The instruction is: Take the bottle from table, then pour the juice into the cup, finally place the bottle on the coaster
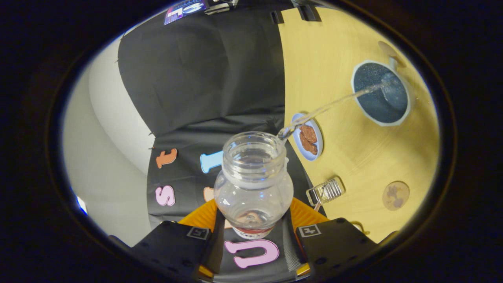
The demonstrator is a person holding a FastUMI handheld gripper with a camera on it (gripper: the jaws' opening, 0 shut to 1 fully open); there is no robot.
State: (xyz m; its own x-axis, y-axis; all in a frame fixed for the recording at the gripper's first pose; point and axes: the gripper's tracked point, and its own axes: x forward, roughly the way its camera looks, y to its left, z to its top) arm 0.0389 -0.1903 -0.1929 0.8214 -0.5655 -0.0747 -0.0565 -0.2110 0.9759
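Observation:
My gripper [253,218] is shut on a clear plastic bottle [253,184], both fingers pressing its sides near the base. The bottle is uncapped and tipped toward the table, its open mouth [254,151] pointing away from me. A thin clear stream [334,104] runs from the mouth's rim into a dark blue cup [380,93] with a pale rim that stands on the wooden table [353,157]. A round brownish coaster [395,195] lies on the table nearer the fingers than the cup.
A small blue plate [307,136] with brown pieces sits on the table between bottle and cup. A small clear ribbed cap or lid [326,191] lies just beyond the right finger. Another round disc [387,49] lies past the cup. The black cloth wall hangs beside the table.

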